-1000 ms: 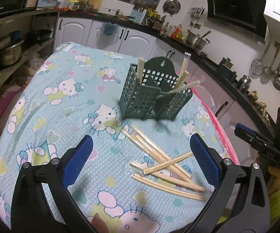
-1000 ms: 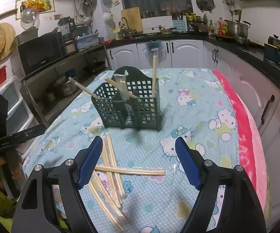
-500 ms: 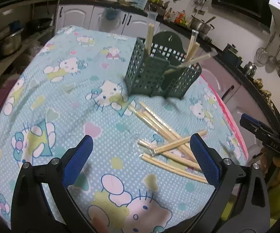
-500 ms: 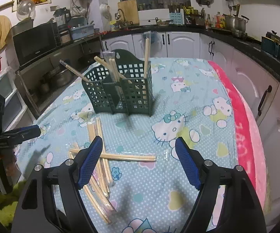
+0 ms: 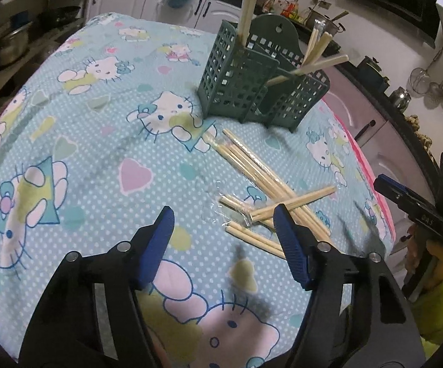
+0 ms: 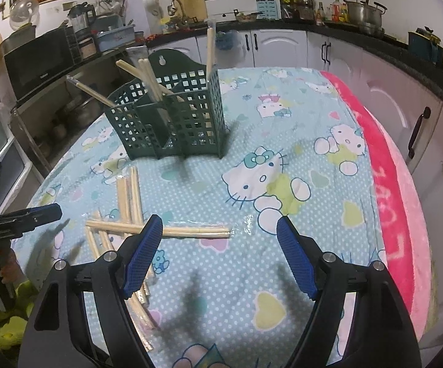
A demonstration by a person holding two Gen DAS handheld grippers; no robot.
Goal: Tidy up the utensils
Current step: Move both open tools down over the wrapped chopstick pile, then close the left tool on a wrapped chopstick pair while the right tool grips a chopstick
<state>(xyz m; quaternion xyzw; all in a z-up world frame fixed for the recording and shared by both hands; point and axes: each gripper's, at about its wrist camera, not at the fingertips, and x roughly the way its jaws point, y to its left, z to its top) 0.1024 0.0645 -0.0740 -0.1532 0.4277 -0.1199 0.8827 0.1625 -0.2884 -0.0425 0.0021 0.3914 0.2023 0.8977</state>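
A dark green lattice utensil holder [image 5: 261,92] stands upright on the table with several wooden chopsticks sticking out of it; it also shows in the right wrist view [image 6: 172,122]. Several plastic-wrapped wooden chopsticks [image 5: 267,190] lie loose in a crossed pile in front of it, and one pair [image 6: 160,230] lies across the pile in the right wrist view. My left gripper [image 5: 224,217] is open and empty, low over the near end of the pile. My right gripper [image 6: 219,230] is open and empty, just right of the pile.
The table wears a light blue Hello Kitty cloth [image 5: 98,122] with a pink edge [image 6: 390,199] on the right side. Kitchen cabinets and counter [image 6: 313,46] ring the table. Shelves with pots [image 5: 6,46] stand at the left.
Both grippers have moved forward and down toward the loose chopsticks and the holder. The left jaws have narrowed but stay open. Nothing on the table has moved.
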